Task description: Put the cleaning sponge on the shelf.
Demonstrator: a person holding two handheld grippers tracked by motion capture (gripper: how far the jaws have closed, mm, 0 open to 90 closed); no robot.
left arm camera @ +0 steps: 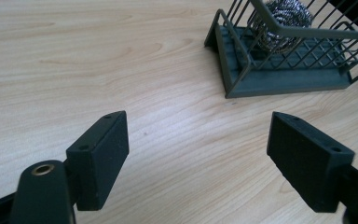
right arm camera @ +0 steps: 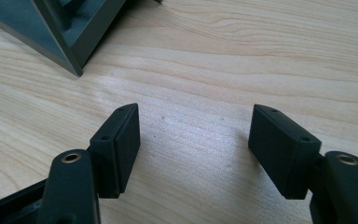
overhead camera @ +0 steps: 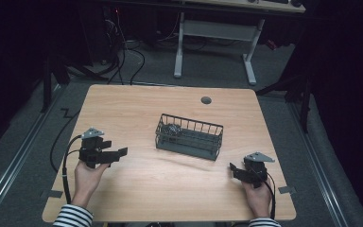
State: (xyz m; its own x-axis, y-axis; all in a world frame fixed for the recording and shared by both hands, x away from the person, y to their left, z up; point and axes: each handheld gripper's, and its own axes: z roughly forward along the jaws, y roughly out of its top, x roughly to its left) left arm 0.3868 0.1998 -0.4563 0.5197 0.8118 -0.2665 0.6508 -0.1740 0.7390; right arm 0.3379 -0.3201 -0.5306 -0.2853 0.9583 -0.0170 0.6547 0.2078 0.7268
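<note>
With both pairs of fingers gaping and empty, the left gripper [overhead camera: 119, 152] could snag the dark wire basket [overhead camera: 189, 136] mid-bench, tipping it rather than reaching the steel-wool scourer [left arm camera: 279, 24] inside, while the right gripper [overhead camera: 233, 169] idles near its corner.

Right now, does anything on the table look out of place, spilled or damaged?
Nothing stands out. The wire basket sits flat on the table, a little askew to its edges, with the steel scrubber inside at one end. Both grippers, left gripper and right gripper, are open and empty.
</note>
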